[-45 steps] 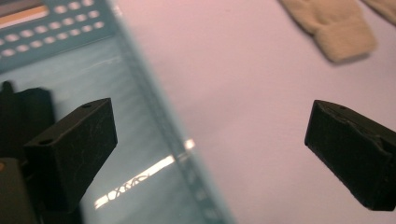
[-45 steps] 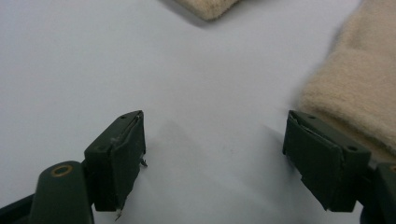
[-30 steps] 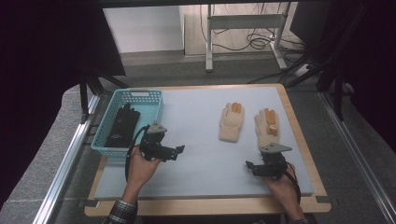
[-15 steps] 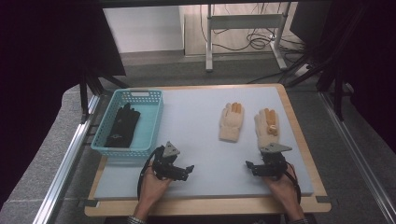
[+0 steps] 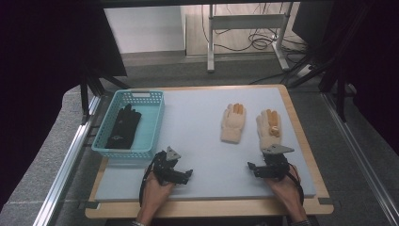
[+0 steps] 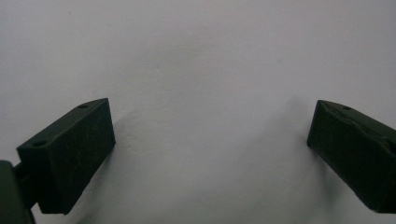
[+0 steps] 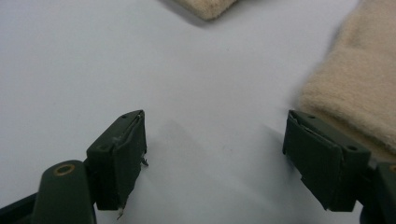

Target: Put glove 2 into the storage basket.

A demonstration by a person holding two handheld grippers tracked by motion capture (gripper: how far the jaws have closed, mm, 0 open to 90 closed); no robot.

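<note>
While the black glove [image 5: 123, 127] already lies in the teal basket [image 5: 155, 123] at frame left, two beige gloves [image 5: 234, 123] wait right of centre; left gripper [image 5: 181, 176] and right gripper [image 5: 258, 170] both have jaws apart, empty.

Layout on the bench [image 5: 202, 136], high view. A basket [image 5: 155, 125] stands at the left edge, toward the near half; one glove [image 5: 123, 127] lies inside it. Two more gloves lie side by side on the right half of the bench, fingers pointing away from the person: the inner glove [image 5: 233, 123] to the left, the outer glove [image 5: 268, 128] just beside it to the right, apart from each other. The left hand-held gripper [image 5: 181, 176] sits near the front edge, just before the basket's near right corner. The right hand-held gripper [image 5: 263, 169] sits near the front edge, directly before the outer glove [image 7: 359, 88], whose cuff lies just beside one jaw.
</note>
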